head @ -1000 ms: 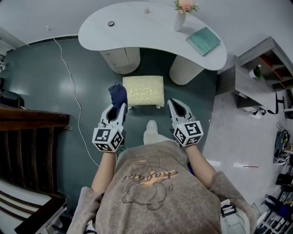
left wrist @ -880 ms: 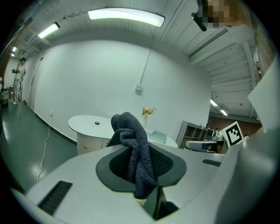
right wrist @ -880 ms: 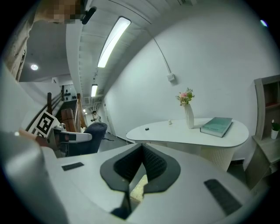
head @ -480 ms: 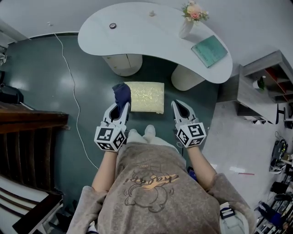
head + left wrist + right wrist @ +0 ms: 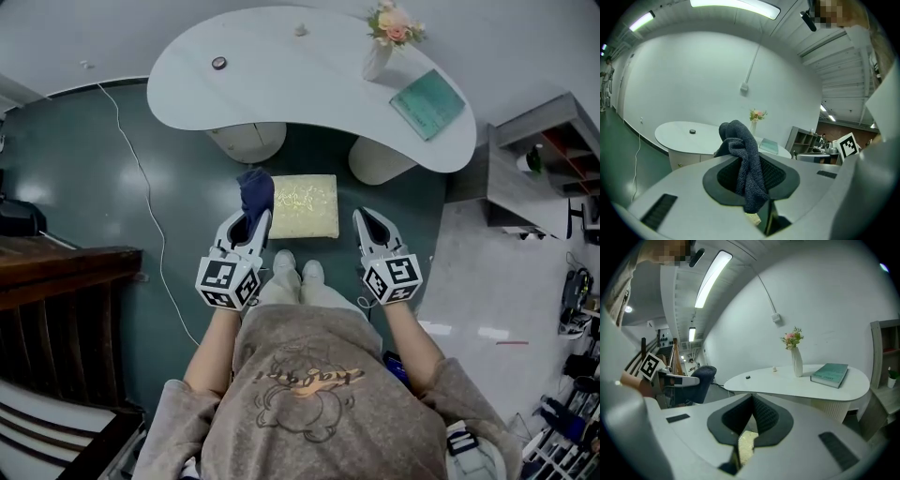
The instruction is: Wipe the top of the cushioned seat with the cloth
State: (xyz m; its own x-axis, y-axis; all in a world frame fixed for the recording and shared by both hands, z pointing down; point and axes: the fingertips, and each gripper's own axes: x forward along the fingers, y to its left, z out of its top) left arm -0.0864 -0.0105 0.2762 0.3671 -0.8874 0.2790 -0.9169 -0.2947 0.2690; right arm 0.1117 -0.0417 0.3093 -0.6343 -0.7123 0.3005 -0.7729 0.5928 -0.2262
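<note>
The cushioned seat (image 5: 307, 204) is a small pale yellow stool on the dark floor, just in front of my feet. My left gripper (image 5: 255, 219) is shut on a dark blue cloth (image 5: 255, 191) that bunches above the jaws and hangs over the seat's left edge. In the left gripper view the cloth (image 5: 746, 165) fills the space between the jaws of the left gripper (image 5: 751, 190). My right gripper (image 5: 367, 221) is level with the seat's right front corner, shut and holding nothing. A strip of the seat (image 5: 745, 444) shows below the right gripper (image 5: 751, 420).
A white curved table (image 5: 281, 75) stands beyond the seat, with a flower vase (image 5: 381, 56), a teal book (image 5: 427, 103) and a small dark disc (image 5: 218, 63). A white cable (image 5: 150, 216) runs across the floor at left. Grey shelves (image 5: 539, 164) are right, dark wooden stairs (image 5: 56, 309) left.
I have stepped closer to the seat, which now lies right between the two grippers' tips. The cloth stays held in the left gripper. My feet have come together.
</note>
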